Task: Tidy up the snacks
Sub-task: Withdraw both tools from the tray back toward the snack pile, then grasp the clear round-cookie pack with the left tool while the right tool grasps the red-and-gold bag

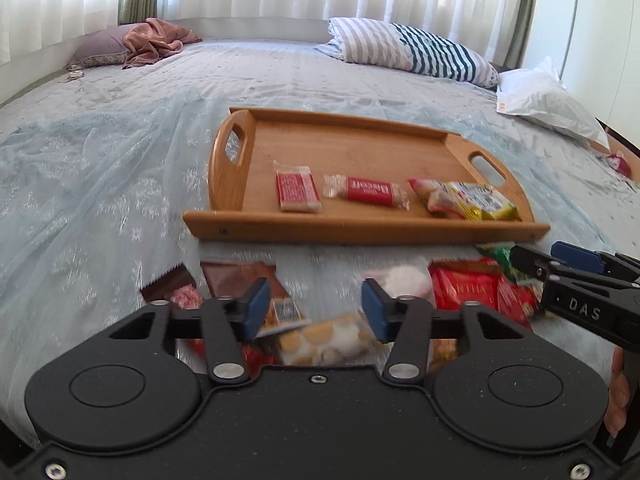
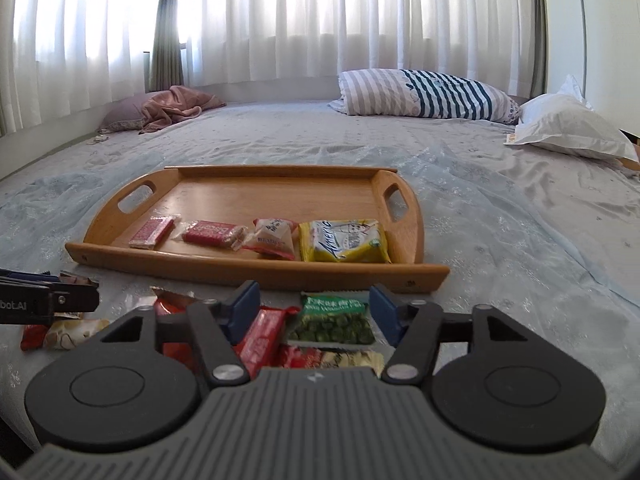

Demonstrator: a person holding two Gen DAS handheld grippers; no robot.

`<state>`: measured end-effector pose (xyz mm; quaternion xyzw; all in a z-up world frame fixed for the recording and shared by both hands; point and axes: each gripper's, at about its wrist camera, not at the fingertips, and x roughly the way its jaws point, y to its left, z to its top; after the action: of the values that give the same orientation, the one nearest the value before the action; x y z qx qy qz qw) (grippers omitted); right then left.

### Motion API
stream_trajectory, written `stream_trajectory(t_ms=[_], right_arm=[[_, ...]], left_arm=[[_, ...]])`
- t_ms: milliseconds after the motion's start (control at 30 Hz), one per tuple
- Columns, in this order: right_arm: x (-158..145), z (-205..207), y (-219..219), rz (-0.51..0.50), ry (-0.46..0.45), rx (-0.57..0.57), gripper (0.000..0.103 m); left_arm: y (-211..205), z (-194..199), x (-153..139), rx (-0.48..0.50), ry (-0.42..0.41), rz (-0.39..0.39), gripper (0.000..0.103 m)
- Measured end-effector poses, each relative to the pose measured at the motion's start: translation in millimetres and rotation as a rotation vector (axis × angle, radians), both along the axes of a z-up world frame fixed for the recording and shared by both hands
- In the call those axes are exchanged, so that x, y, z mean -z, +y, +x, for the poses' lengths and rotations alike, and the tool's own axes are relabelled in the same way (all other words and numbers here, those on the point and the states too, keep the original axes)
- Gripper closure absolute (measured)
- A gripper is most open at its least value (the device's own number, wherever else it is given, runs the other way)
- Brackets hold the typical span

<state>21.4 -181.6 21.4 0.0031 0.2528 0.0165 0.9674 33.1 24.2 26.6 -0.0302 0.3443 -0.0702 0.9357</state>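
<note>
A home bedroom: a wide bed [image 2: 460,184] with a pale patterned cover filled the frame, a striped pillow [image 2: 432,94] and a white pillow [image 2: 568,128] lay at upper right, and sheer curtains [image 2: 300,20] hung across the window behind.

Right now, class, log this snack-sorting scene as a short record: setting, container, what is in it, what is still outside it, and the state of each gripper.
Setting: bed with a pale patterned cover, curtained window behind
Container: wooden tray with two handle cut-outs
In tray: four packets in a row, including a red Biscoff packet and a yellow packet
Outside tray: loose pile on the cover in front of the tray, including a green pea packet
Left gripper: open, above the pile, holding nothing
Right gripper: open, above the pea packet, holding nothing
</note>
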Motion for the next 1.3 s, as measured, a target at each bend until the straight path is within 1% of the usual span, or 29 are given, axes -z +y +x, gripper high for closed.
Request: stream_trajectory(t_ms=[67,100,133,200,333,367,400,467,500,533,567,600,633,667,733,800,833,900,1033,1100,1167,1200,1233,1300], right_arm=[[4,-7,-4,-0.002,0.009,0.029,0.056],[7,-10,-7,0.004,0.016,0.041,0.063],[8,-12,-9,0.012,0.024,0.048,0.065],[12,-15,-12,0.024,0.040,0.050,0.068],[15,-22,-10,0.012,0.048,0.041,0.067],[15,-23,-9,0.005,0.045,0.040,0.066],[15,-23,-8,-0.002,0.043,0.037,0.060],[16,-23,-6,-0.013,0.039,0.039,0.049],[16,-23,-5,-0.018,0.037,0.039,0.048],[17,-24,-3,-0.025,0.035,0.039,0.047],[17,-25,-2,-0.032,0.032,0.041,0.042],[18,-25,-1,-0.038,0.030,0.042,0.036],[19,-25,0,-0.045,0.029,0.042,0.035],[20,-25,1,-0.052,0.028,0.044,0.034],[21,-26,2,-0.066,0.022,0.053,0.031],[21,-26,3,-0.067,0.021,0.053,0.031],[20,-27,3,-0.065,0.022,0.049,0.031],[21,-27,3,-0.065,0.026,0.037,0.029],[25,-25,7,-0.068,0.036,0.020,0.027],[26,-23,9,-0.068,0.037,0.018,0.026],[27,-20,8,-0.050,0.040,0.021,0.023],[28,-18,7,-0.044,0.041,0.022,0.021],[29,-16,7,-0.039,0.043,0.026,0.021],[31,-13,6,-0.032,0.051,0.029,0.021]], left_arm=[[-2,-6,2,0.037,0.007,0.019,0.070],[-2,-8,3,0.046,0.010,0.026,0.071],[-3,-11,3,0.056,0.012,0.034,0.072],[-6,-14,4,0.074,0.007,0.054,0.072],[-11,-19,4,0.090,-0.012,0.085,0.071],[-12,-20,4,0.088,-0.013,0.089,0.066],[-12,-20,4,0.085,-0.013,0.093,0.063],[-12,-20,5,0.073,-0.016,0.096,0.059],[-13,-21,6,0.064,-0.018,0.101,0.057],[-13,-22,7,0.053,-0.024,0.104,0.047],[-13,-23,8,0.039,-0.032,0.105,0.035],[-13,-24,9,0.027,-0.043,0.101,0.031],[-14,-26,11,0.024,-0.056,0.093,0.028],[-14,-26,13,0.025,-0.064,0.089,0.028],[-18,-25,17,0.026,-0.061,0.113,0.030],[-23,-27,18,0.039,-0.072,0.141,0.038],[-24,-27,18,0.056,-0.065,0.134,0.043],[-24,-26,19,0.063,-0.048,0.112,0.044],[-22,-29,17,0.064,-0.040,0.099,0.048],[-19,-30,15,0.061,-0.043,0.083,0.047],[-18,-28,15,0.059,-0.058,0.089,0.043],[-18,-27,15,0.055,-0.062,0.104,0.043],[-19,-25,16,0.053,-0.064,0.116,0.043],[-19,-21,18,0.068,-0.048,0.110,0.046]])
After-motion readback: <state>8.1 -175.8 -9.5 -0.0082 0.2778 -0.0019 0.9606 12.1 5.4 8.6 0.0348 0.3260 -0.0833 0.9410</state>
